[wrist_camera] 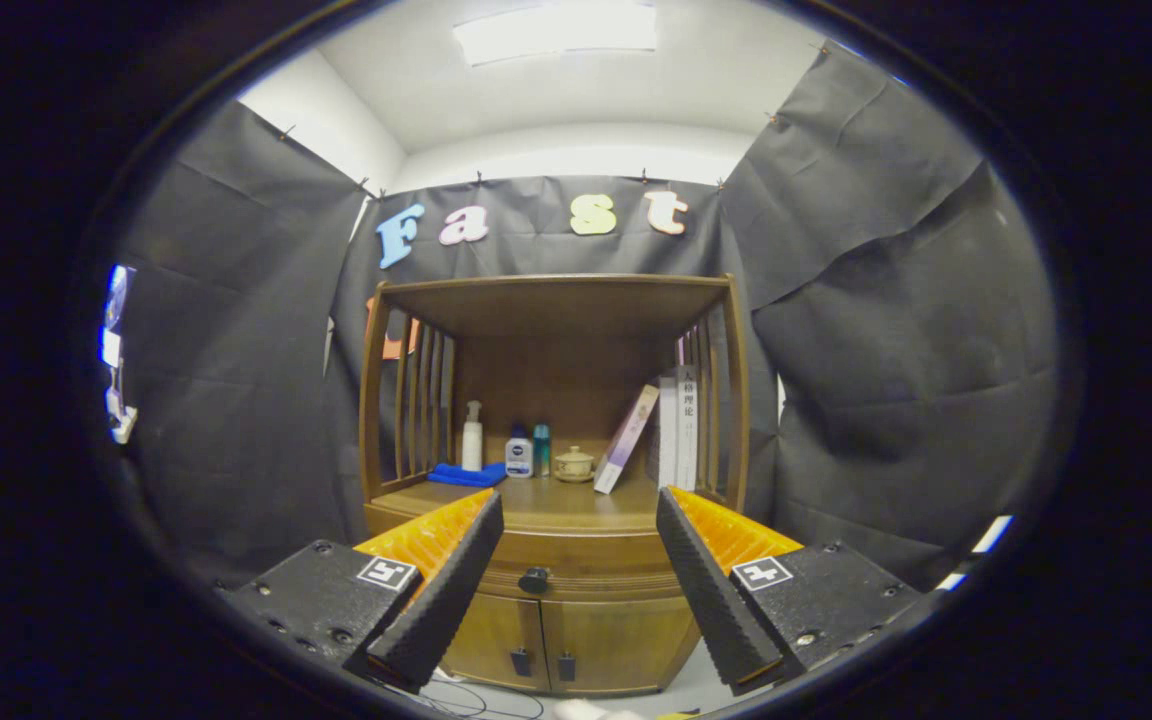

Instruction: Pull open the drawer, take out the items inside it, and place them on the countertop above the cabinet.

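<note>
Black cloth hangs all around the booth, and straight ahead of us sits a wooden cabinet (576, 600) with an open shelf unit on top. Our gripper (579, 520) is held out in front of it with the jaws spread wide apart and nothing between them but air. Looking through the gap we see the drawer (586, 562), which is closed, with its dark knob (534, 579) just ahead of the fingers and a bit nearer the left one. Below it are two small doors (561, 640) with dark handles. Beyond the fingers is the countertop (576, 505), and toward its back there's a blue cloth (466, 475), a white pump bottle (473, 438), a small white-and-blue bottle (519, 454), a teal bottle (542, 447) and a little lidded ceramic cup (574, 464). Off to the right, a book (626, 438) leans against a couple of upright books (681, 430). Can't see what's inside the drawer from here.
</note>
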Motion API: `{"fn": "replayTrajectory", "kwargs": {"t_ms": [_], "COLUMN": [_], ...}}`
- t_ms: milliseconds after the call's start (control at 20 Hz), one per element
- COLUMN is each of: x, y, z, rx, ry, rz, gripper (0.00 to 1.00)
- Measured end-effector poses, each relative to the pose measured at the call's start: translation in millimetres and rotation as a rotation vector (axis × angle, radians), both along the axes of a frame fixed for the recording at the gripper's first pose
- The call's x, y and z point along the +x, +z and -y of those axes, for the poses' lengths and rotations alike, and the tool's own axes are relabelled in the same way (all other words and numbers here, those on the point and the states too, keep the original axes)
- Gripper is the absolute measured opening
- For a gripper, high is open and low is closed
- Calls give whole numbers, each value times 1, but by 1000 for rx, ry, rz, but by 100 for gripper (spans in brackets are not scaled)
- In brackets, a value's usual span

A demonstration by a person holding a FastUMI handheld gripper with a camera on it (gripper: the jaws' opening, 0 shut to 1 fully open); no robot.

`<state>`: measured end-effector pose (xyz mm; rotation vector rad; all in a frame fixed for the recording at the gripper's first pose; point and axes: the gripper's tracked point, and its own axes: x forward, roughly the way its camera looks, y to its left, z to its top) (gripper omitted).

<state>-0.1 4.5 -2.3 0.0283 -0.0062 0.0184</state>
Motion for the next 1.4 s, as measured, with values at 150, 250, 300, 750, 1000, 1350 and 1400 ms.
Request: {"fn": "replayTrajectory", "kwargs": {"t_ms": [150, 250, 300, 750, 1000, 1350, 1400], "x": [12, 24, 31, 102, 148, 189, 197], "y": [-17, -30, -37, -136, -183, -221, -225], "z": [-9, -11, -10, -25, -45, -51, -51], "rx": [4, -10, -19, -42, -71, -35, -49], "ry": [18, 14, 9, -4, 13, -7, -16], "rz": [-11, -23, -33, -181, -245, -326, -330], "gripper": [99, 100, 100, 100, 100, 94, 92]}}
